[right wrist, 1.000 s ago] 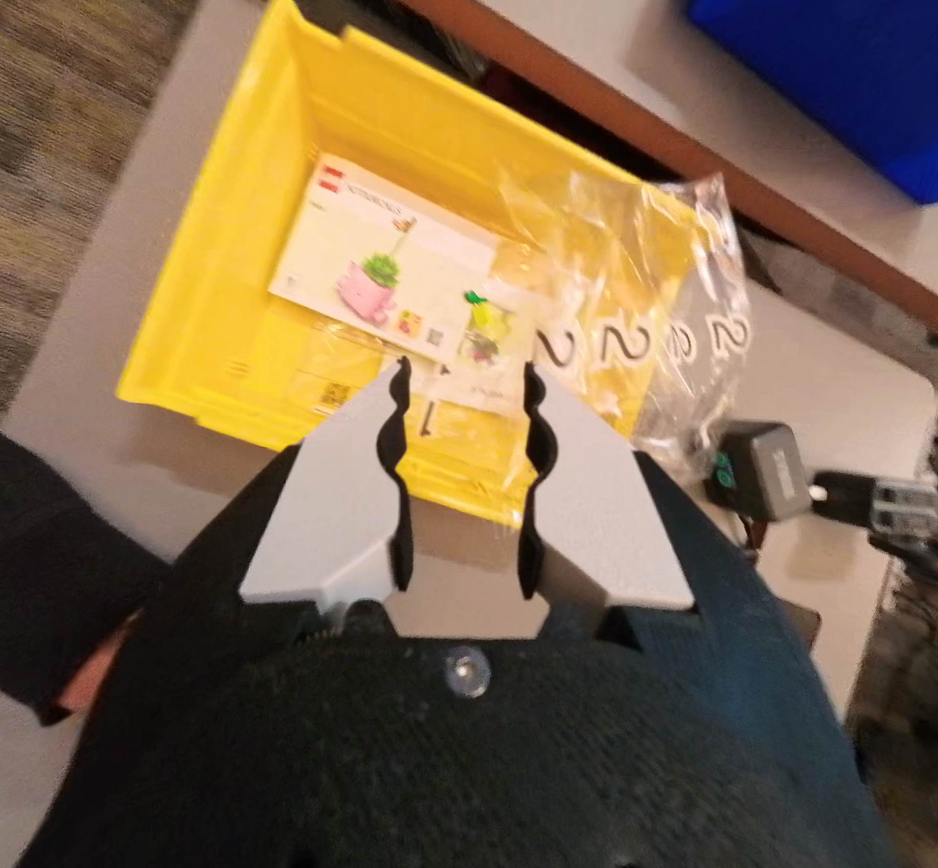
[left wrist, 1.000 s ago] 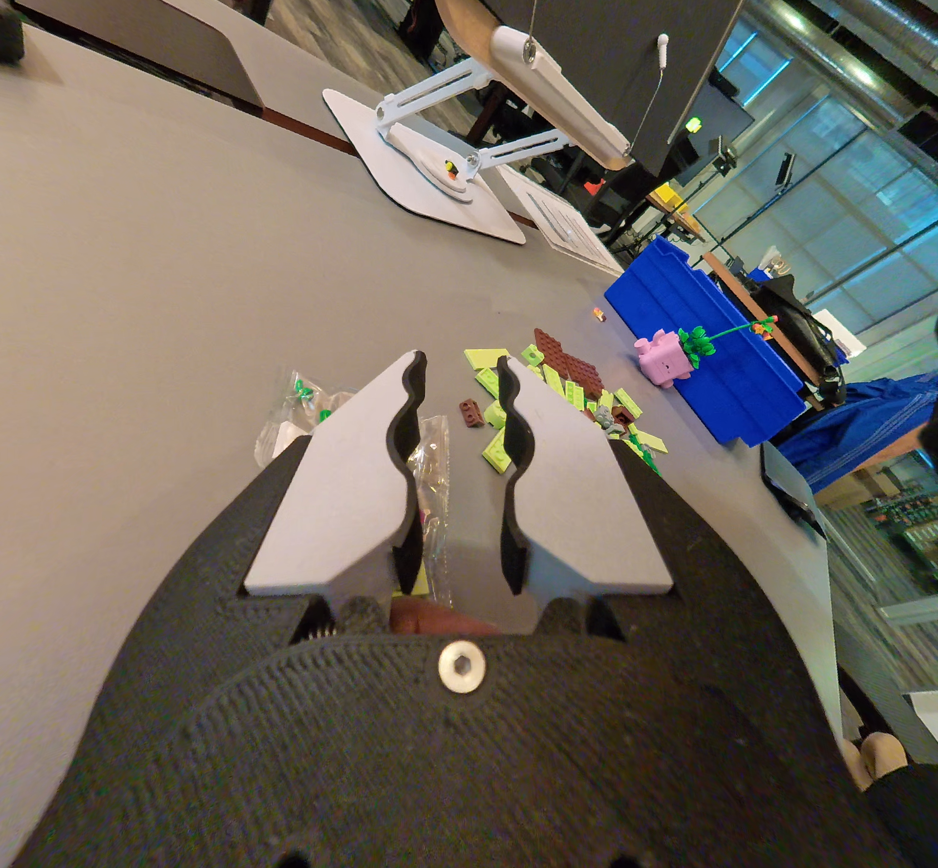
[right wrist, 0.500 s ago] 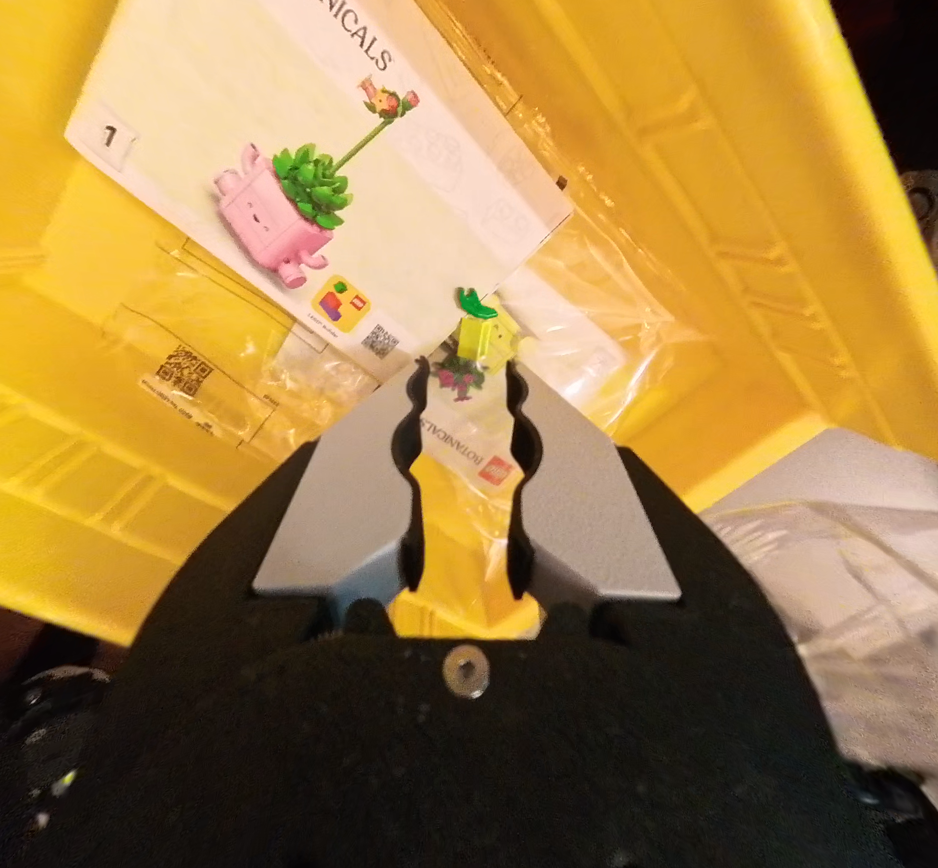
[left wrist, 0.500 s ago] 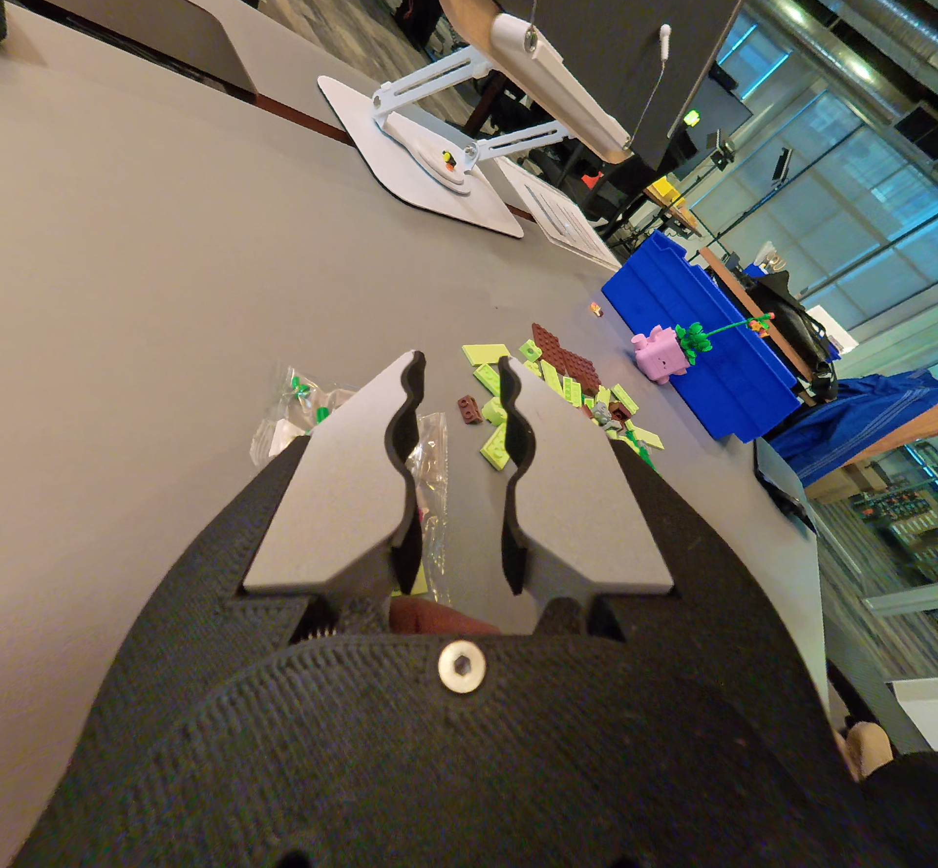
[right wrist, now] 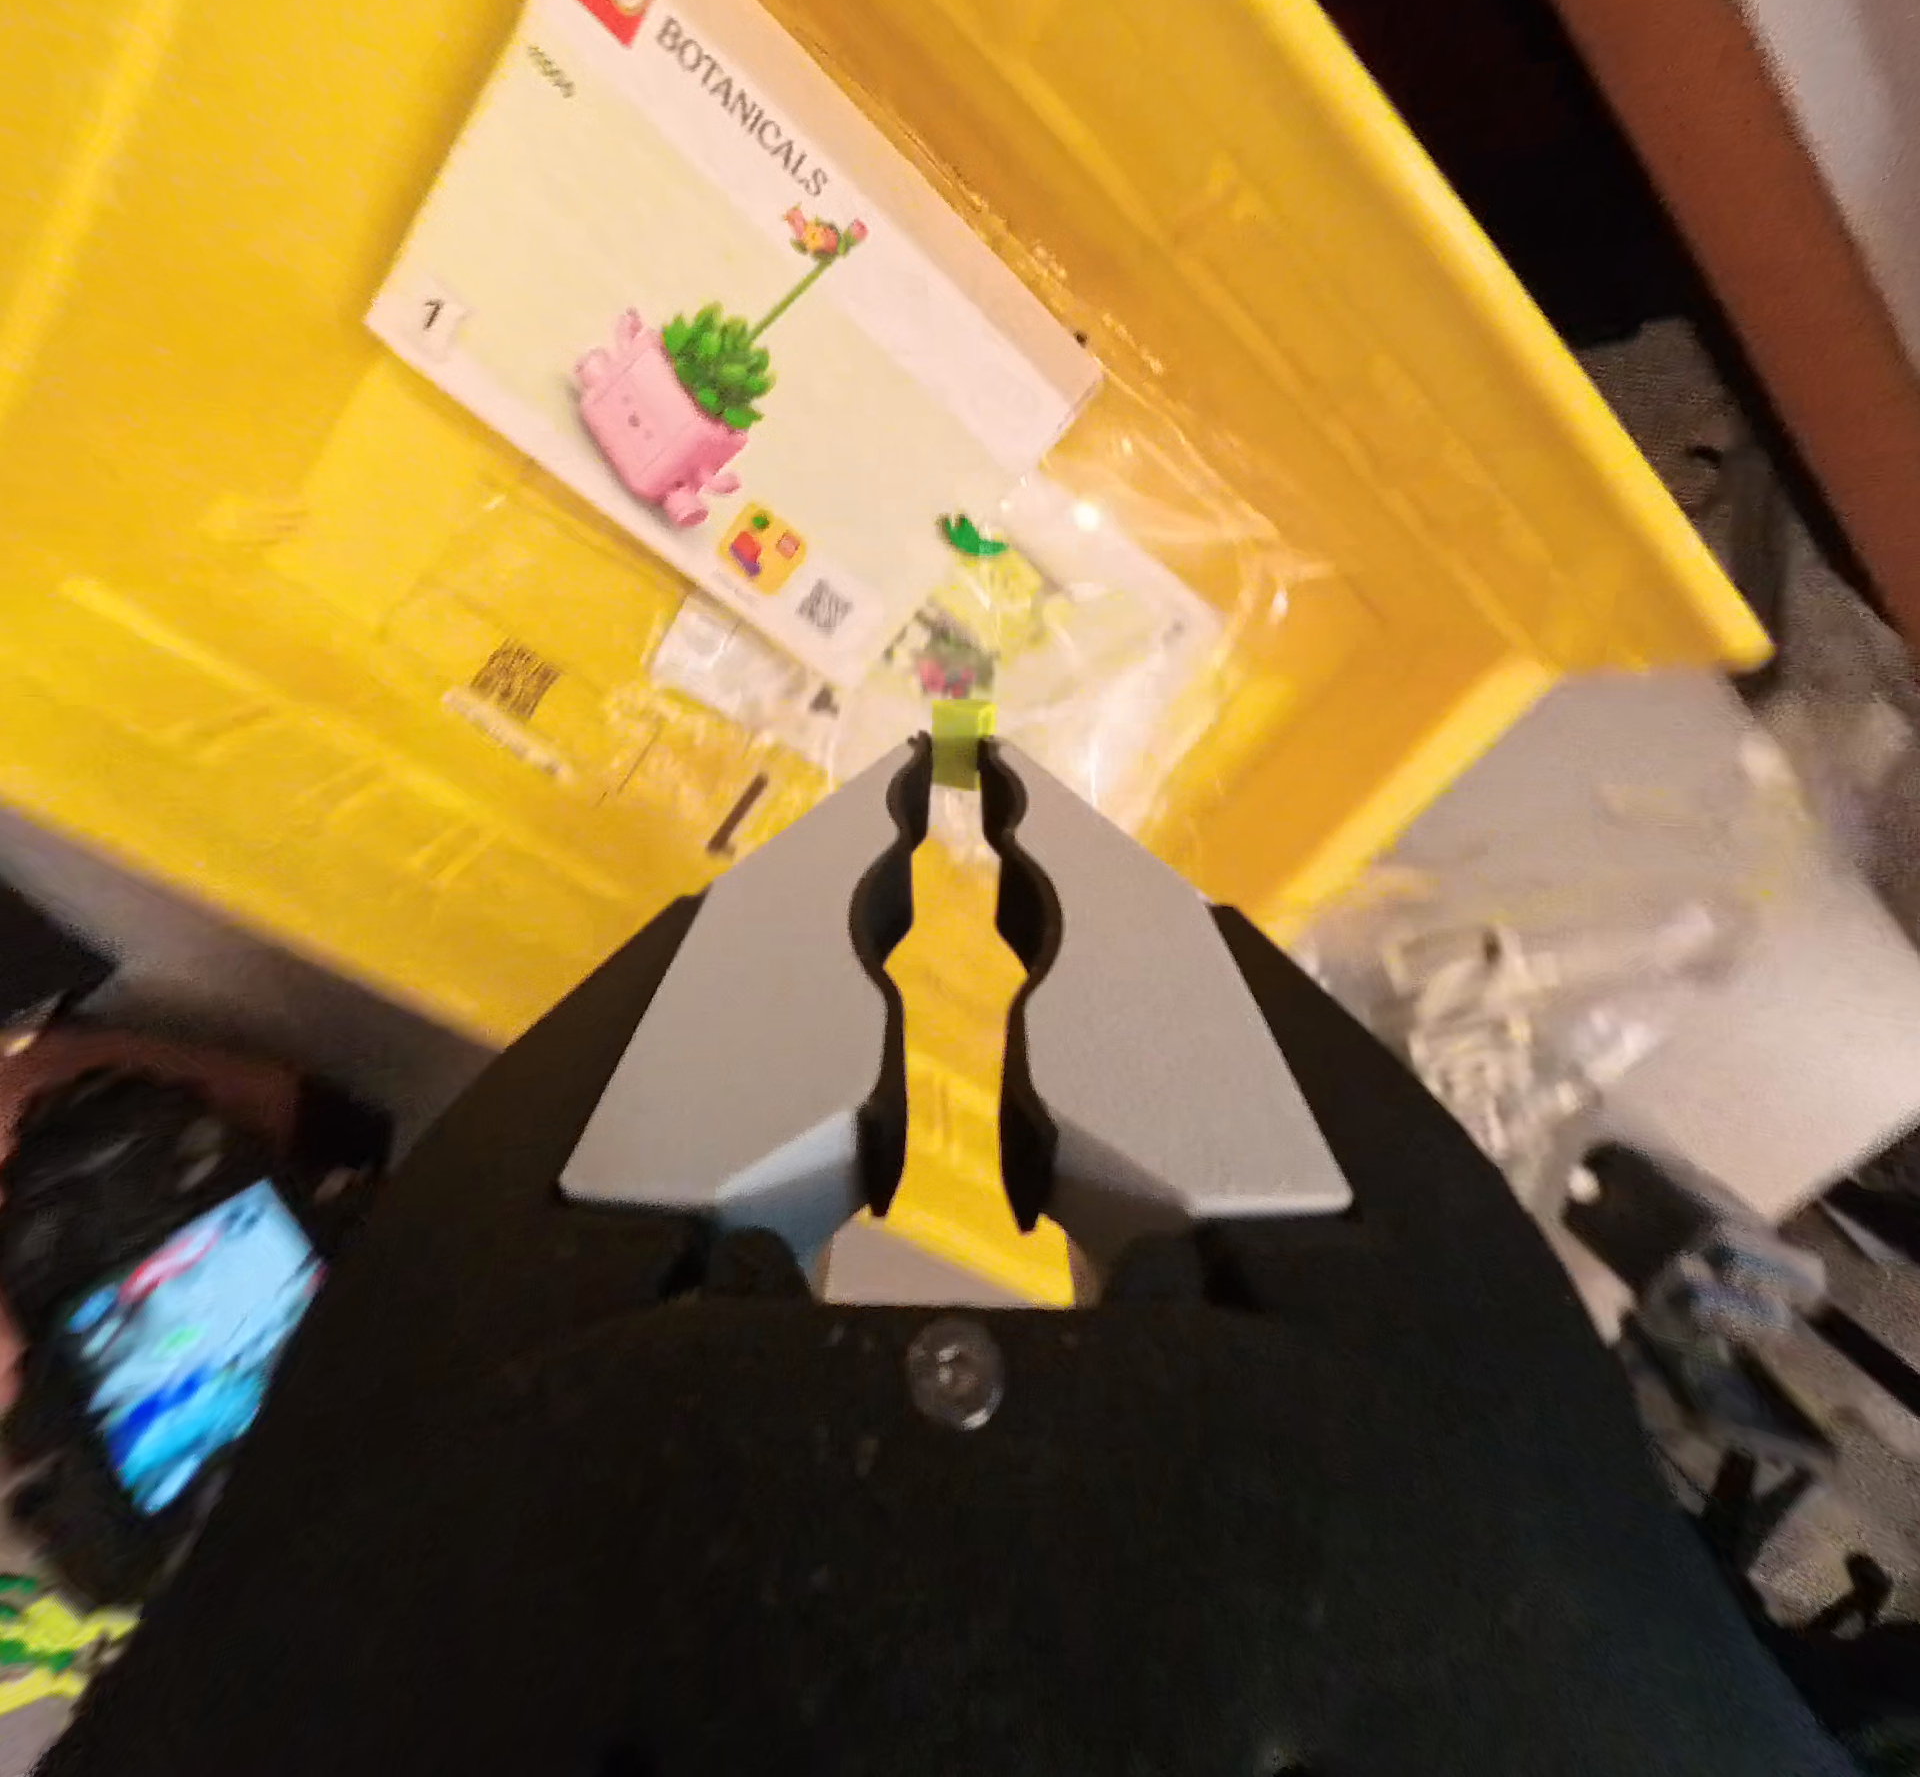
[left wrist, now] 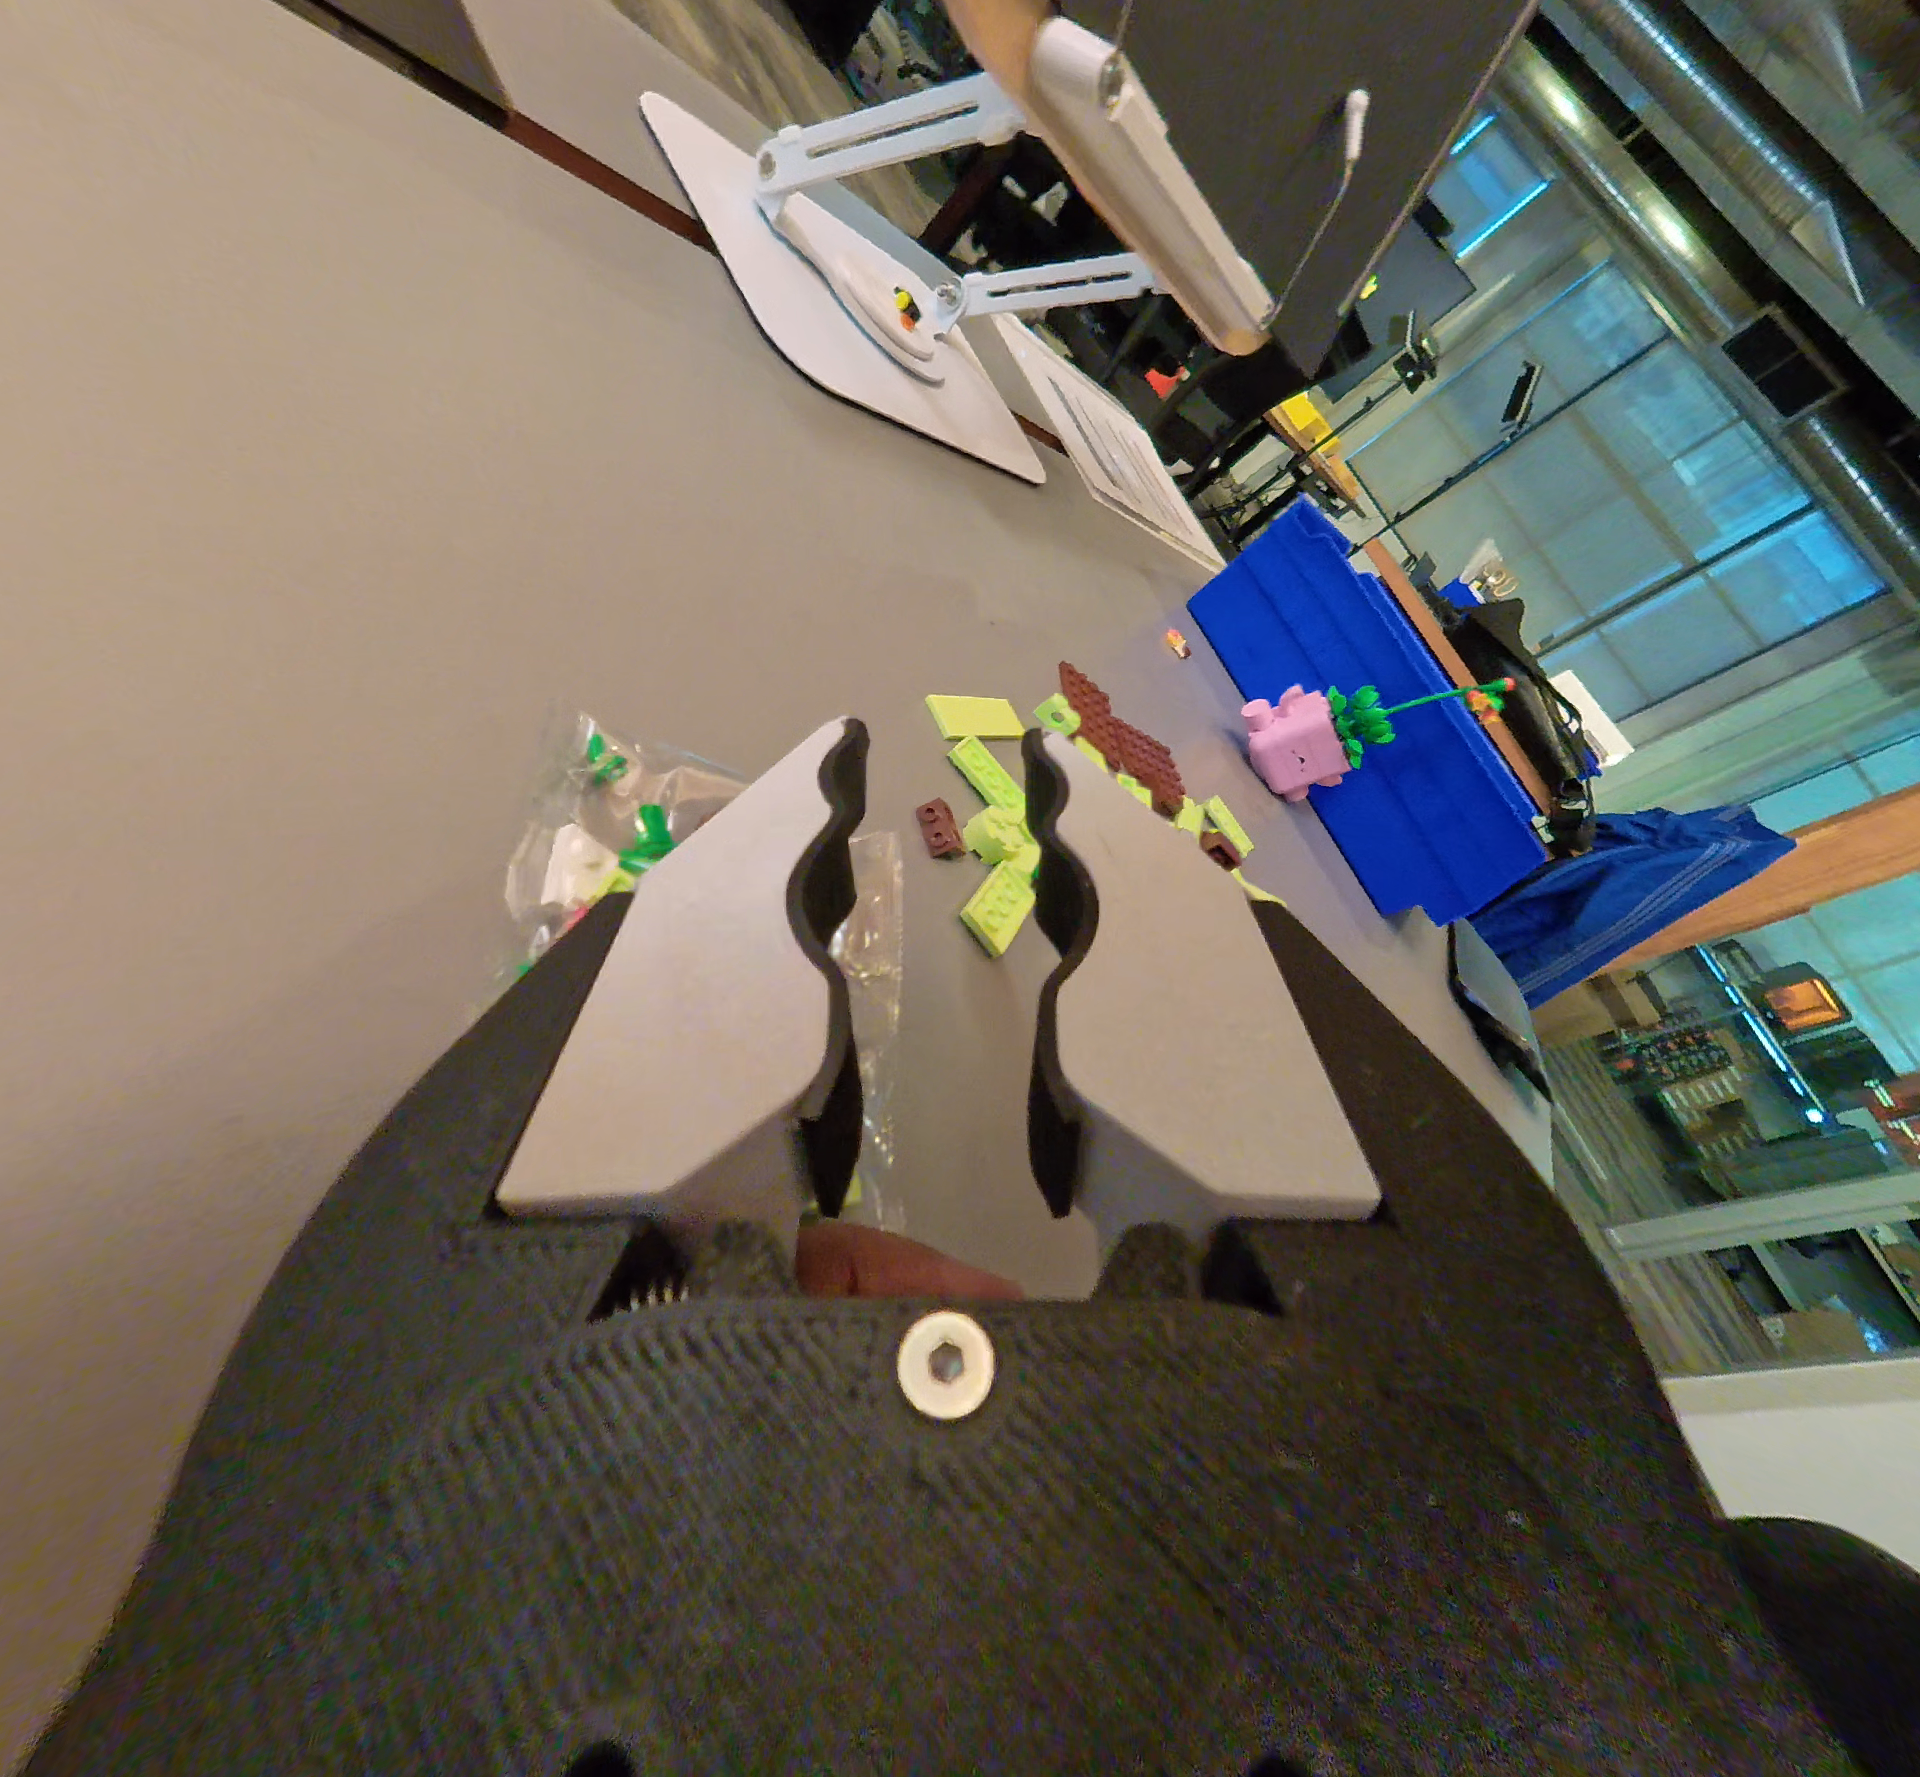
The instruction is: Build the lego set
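Note:
In the left wrist view my left gripper point(left wrist: 943, 748) is open and empty, held low over the grey table point(left wrist: 312, 480). Loose lime-green bricks point(left wrist: 1000, 906) and brown plates point(left wrist: 1127, 740) lie just ahead of its tips. A built pink pot with a green plant point(left wrist: 1294, 753) stands by a blue bin point(left wrist: 1392, 792). In the right wrist view, which is blurred, my right gripper point(right wrist: 951, 753) is shut on a small lime-green piece point(right wrist: 961, 730) over the near wall of a yellow bin point(right wrist: 1403, 293). An instruction booklet point(right wrist: 675, 252) lies in that bin.
A clear bag with green parts point(left wrist: 613, 813) lies left of my left gripper. A white stand base point(left wrist: 831, 304) sits farther back. Clear plastic bags point(right wrist: 1174, 584) lie in the yellow bin, and more point(right wrist: 1507, 979) outside it. A lit screen point(right wrist: 187, 1332) shows at lower left.
My right gripper went down into the yellow bin, closed from open onto the lime-green piece, and has drawn back a little. My left gripper has barely moved and stays open.

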A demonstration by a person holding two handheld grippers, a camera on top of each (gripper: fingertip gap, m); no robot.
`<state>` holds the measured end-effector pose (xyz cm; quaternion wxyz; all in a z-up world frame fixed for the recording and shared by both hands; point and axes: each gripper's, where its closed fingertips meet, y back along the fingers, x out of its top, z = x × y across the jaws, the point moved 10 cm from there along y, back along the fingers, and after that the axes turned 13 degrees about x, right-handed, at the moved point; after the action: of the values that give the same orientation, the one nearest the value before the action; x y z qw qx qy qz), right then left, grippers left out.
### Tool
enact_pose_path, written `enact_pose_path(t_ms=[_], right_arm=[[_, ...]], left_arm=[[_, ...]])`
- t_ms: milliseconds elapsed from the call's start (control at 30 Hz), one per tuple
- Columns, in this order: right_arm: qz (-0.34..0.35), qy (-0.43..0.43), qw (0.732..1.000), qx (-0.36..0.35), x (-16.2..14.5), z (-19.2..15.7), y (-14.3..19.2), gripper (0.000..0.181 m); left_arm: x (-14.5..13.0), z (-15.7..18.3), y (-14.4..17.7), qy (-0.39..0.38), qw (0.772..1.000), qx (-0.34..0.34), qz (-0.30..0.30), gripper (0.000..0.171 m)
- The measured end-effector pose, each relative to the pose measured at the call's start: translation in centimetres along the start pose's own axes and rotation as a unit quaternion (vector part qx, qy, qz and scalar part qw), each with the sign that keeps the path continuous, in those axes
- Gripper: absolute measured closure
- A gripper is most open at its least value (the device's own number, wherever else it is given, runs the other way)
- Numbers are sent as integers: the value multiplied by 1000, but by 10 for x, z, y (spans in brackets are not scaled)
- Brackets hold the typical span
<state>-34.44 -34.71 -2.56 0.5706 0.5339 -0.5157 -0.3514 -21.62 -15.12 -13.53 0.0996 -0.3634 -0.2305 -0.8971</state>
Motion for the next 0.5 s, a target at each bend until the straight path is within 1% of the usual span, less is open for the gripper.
enact_pose_path(t_ms=[67, 133, 200, 267, 333, 367, 433, 500], right_arm=[[27, -16, 999, -34, -21, -23, 39, 174], [63, -51, 994, -71, -52, -51, 79, 174], [94, -98, 984, -117, -93, -84, 110, 174], [100, -163, 966, -173, -142, -121, 128, 174], [81, -244, 943, -209, -199, -159, 129, 174], [68, -287, 931, -214, -228, -178, 122, 174], [52, -378, 905, -189, -285, -216, 93, 174], [49, -454, 876, -154, -333, -249, 57, 174]], left_arm=[[0, -4, 1, 11, 1000, 7, -4, 144], [1, -6, 1, 26, 1000, 1, -1, 144], [1, -7, 2, 31, 1000, -3, 6, 144], [2, -6, 3, 27, 1000, -3, 14, 144], [2, -4, 3, 19, 1000, -4, 20, 144], [2, -3, 3, 15, 1000, -4, 23, 144], [1, -1, 3, 5, 1000, -5, 28, 144], [1, 1, 3, -6, 999, -3, 34, 144]])
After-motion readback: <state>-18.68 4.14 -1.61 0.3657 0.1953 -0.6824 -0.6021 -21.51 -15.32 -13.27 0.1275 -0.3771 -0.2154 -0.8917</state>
